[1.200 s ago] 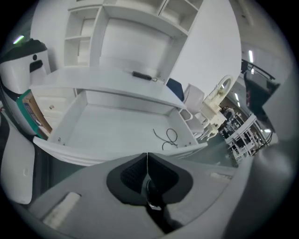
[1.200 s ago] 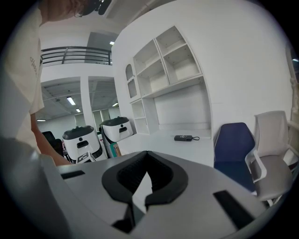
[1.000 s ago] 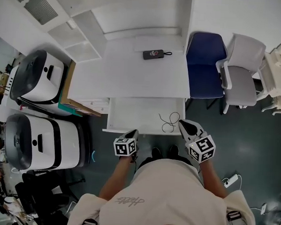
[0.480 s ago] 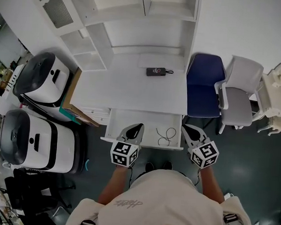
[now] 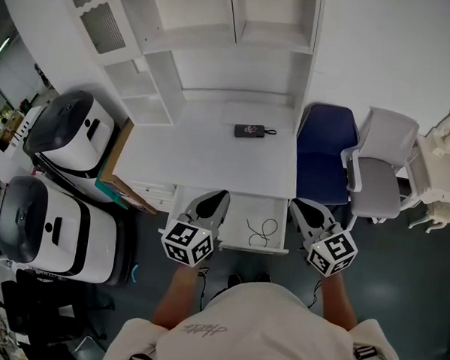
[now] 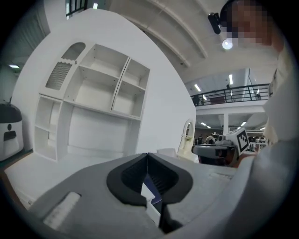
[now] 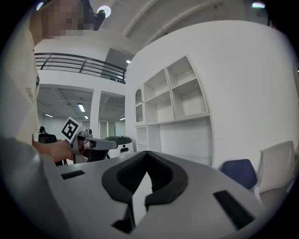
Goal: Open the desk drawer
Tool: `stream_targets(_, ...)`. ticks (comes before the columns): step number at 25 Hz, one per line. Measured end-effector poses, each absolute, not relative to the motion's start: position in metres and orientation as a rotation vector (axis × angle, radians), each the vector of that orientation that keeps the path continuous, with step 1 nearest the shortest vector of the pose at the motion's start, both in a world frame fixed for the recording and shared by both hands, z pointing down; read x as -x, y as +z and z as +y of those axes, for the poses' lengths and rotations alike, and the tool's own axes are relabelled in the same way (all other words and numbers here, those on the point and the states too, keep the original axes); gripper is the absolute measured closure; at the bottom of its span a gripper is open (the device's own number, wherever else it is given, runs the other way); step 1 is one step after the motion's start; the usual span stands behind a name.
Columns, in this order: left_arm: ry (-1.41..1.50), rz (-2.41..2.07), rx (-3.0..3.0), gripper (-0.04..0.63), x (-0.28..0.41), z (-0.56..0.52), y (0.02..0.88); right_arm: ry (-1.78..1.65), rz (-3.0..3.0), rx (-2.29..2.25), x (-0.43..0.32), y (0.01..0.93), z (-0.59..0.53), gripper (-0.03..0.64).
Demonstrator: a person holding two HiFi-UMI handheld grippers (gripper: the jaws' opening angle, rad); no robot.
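Right, head view first. The drawer [image 5: 238,217] sits under the front edge of the desk [image 5: 211,148] and is already pulled well out, with its floor exposed and a thin black cable [image 5: 261,231] lying loose inside. The left gripper [image 5: 215,199] is over the drawer's left end and the right gripper [image 5: 302,208] is just off its right end. Both are above the front rim, and neither looks to be in contact with it. A small dark device [image 5: 250,130] lies further back on the desk, clear of everything.

Left gripper view: the tongs are pressed together with nothing between them. They point roughly level at the white shelf unit [image 6: 98,102], not at the drawer.

Right gripper view: same here, pads closed tip to tip and empty. The other gripper shows off to the side, and the blue chair [image 7: 238,172] is low right.

My read is that the opening is essentially done. If more travel is wanted:
- Drop both grippers to the front rim.
- Hook the closed tips behind it near each end.
- Pull straight toward the body with even force, since uneven pull risks racking the slides.
- Keep the tips out of the cable.
- Stop at the first resistance.
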State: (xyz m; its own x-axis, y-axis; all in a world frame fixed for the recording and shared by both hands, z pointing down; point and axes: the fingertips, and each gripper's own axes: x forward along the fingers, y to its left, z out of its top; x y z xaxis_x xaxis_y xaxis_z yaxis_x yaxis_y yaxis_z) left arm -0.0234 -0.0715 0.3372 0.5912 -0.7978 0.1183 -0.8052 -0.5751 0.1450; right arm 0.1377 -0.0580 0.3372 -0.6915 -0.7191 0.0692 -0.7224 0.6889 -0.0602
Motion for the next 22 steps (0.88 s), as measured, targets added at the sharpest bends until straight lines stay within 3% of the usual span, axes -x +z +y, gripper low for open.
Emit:
stream_targets(7,0.128,-1.523,-2.682,0.578,0.042,-0.068,0.317,0.148,-2.879,-1.22,-0.135,0.331,-0.06,0.615)
stream_targets(22,0.235,-1.474,-2.649,0.578,0.055,-0.061,0.347,0.138,-2.839,-1.218,-0.125,0.343,-0.058,0.615)
